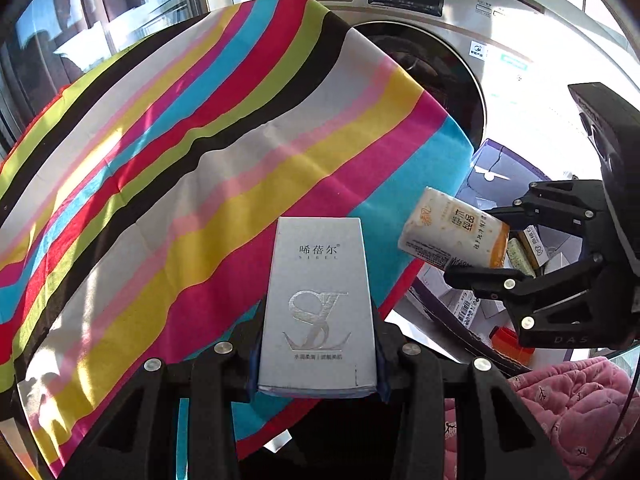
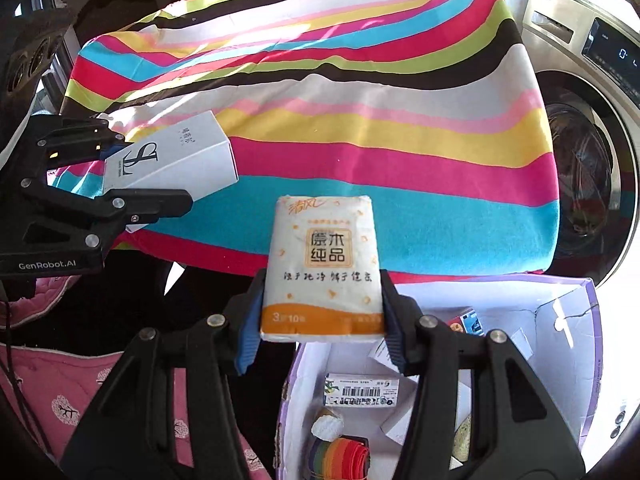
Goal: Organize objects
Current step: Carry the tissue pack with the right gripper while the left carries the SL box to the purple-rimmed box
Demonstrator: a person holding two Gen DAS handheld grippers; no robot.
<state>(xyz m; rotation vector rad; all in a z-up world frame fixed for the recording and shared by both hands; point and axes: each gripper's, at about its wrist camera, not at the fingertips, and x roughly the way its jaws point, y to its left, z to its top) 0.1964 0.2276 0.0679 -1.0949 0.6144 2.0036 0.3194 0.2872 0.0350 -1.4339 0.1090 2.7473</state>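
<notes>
- Washer (image 1: 420, 12) stands behind a striped cloth (image 1: 200, 152).
- Purple box (image 2: 560, 340) of small items sits below the cloth's edge.
- Left gripper (image 1: 318, 356) is clamped on a silver carton (image 1: 318, 304) above the cloth.
- Right gripper (image 2: 322, 320) is clamped on a tissue pack (image 2: 324, 264) over the box's near edge.
</notes>
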